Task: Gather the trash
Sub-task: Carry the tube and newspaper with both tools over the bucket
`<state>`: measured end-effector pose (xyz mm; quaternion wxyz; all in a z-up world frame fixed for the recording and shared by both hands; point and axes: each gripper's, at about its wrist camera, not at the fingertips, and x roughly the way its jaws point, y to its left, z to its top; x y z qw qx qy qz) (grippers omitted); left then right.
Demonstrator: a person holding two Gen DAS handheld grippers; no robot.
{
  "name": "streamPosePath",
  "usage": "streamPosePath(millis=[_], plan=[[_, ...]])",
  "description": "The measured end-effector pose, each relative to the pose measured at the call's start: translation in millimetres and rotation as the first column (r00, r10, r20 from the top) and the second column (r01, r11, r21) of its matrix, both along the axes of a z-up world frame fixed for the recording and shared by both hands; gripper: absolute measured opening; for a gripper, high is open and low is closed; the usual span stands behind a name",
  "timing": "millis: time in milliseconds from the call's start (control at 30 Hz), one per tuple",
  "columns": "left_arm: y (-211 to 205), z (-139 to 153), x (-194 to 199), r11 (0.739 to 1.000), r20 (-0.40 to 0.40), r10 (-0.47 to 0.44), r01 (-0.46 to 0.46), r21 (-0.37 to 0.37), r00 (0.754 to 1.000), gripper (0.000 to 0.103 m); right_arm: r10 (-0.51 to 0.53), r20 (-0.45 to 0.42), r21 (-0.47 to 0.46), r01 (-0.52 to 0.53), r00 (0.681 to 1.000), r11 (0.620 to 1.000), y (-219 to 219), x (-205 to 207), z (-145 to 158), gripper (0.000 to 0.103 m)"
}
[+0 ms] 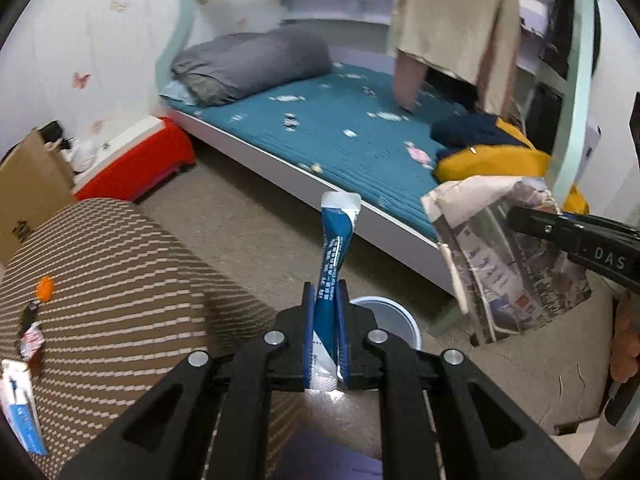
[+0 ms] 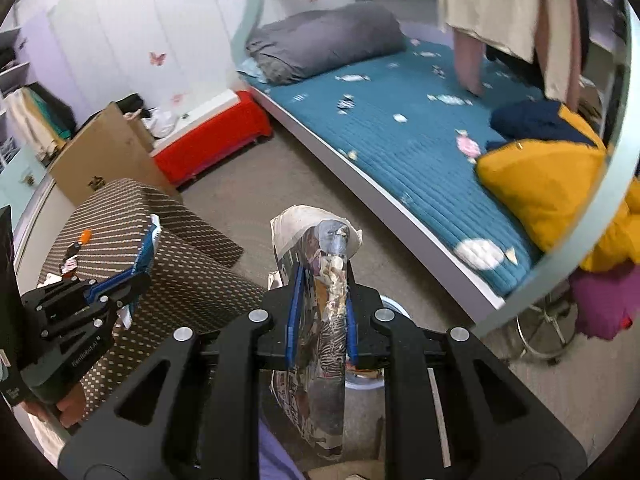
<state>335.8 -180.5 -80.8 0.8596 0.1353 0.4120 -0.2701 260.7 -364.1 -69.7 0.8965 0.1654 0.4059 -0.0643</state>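
In the left wrist view my left gripper (image 1: pixel 325 304) is shut on a blue and white stick packet (image 1: pixel 338 232) that stands up between the pads. A white round bin (image 1: pixel 414 326) shows on the carpet just beyond and below the fingers. My right gripper (image 2: pixel 322 284) is shut on a folded, crumpled newspaper (image 2: pixel 308 228); the bin's rim (image 2: pixel 394 306) peeks out behind its right finger. Each gripper also shows in the other's view: the right gripper (image 1: pixel 520 216) with the newspaper (image 1: pixel 508 264) at the right, the left gripper (image 2: pixel 132 276) with the packet (image 2: pixel 146 248) at the left.
A brown striped ottoman (image 1: pixel 120 280) at the left carries small wrappers (image 1: pixel 31 340) and an orange scrap (image 1: pixel 45 288). The teal bed (image 1: pixel 340 128) holds several scraps, a grey pillow and a yellow garment (image 1: pixel 492 160). A person (image 1: pixel 456 20) stands on it. A red box (image 1: pixel 136 160) sits beside the bed.
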Motion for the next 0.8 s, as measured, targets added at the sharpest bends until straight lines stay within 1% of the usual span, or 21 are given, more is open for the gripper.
streamPosePath(millis=[67,133,233,367,433,500,533,567,600,633,733,800], plan=[[-14.6,-10.9,-0.1,1.0,-0.025,-0.023,0.024,0.018,0.999,0.01,-0.027,-0.018,0.03,0.028,0.999,0.999,-12.6,-3.5,-11.7,0.018],[-28.4,-22.9,0.7,0.998,-0.049,-0.042,0.044,0.038,0.998,0.01,-0.05,-0.038,0.038,0.052,0.998,0.998,-21.9,-3.9,-21.5,0.018],[-50.5,-43.9,1.9,0.995,-0.102,-0.062,0.07,0.07,0.993,0.01,-0.098,-0.077,0.007,0.099,0.992,0.995,-33.2,-6.8,-36.4,0.018],[-77.5,-73.5,2.8,0.989,-0.17,-0.088,0.107,0.106,0.982,0.01,-0.134,-0.131,-0.027,0.132,0.982,0.991,-50.4,-8.0,-55.8,0.018],[-89.4,-86.3,4.5,0.985,-0.194,-0.092,0.118,0.124,0.977,0.011,-0.153,-0.153,-0.039,0.149,0.976,0.988,-57.0,-10.4,-64.2,0.018],[-98.0,-94.9,4.6,0.983,-0.195,-0.095,0.122,0.134,0.976,0.014,-0.169,-0.175,-0.039,0.164,0.97,0.986,-63.5,-12.5,-72.9,0.018],[-102.1,-97.6,5.7,0.984,-0.196,-0.098,0.124,0.129,0.976,0.033,-0.172,-0.182,-0.035,0.168,0.968,0.985,-65.3,-13.4,-75.8,0.018],[-104.0,-99.4,7.4,0.986,-0.205,-0.096,0.121,0.116,0.974,0.064,-0.175,-0.19,-0.032,0.172,0.966,0.985,-67.6,-14.6,-79.2,0.018],[-104.7,-100.1,8.3,0.988,-0.21,-0.094,0.117,0.098,0.973,0.071,-0.179,-0.196,-0.03,0.176,0.964,0.984,-69.1,-15.3,-81.8,0.018],[-105.2,-100.2,8.9,0.99,-0.203,-0.092,0.111,0.084,0.975,0.071,-0.183,-0.202,-0.03,0.18,0.962,0.983,-70.4,-16.2,-84.1,0.018],[-100.7,-99.9,9.5,0.988,-0.171,-0.086,0.106,0.112,0.981,0.071,-0.182,-0.212,-0.033,0.179,0.96,0.983,-68.3,-15.3,-87.4,0.018],[-93.1,-98.9,11.8,0.988,-0.172,-0.071,0.093,0.123,0.982,0.071,-0.176,-0.217,-0.028,0.174,0.96,0.984,-66.1,-11.5,-90.0,0.019]])
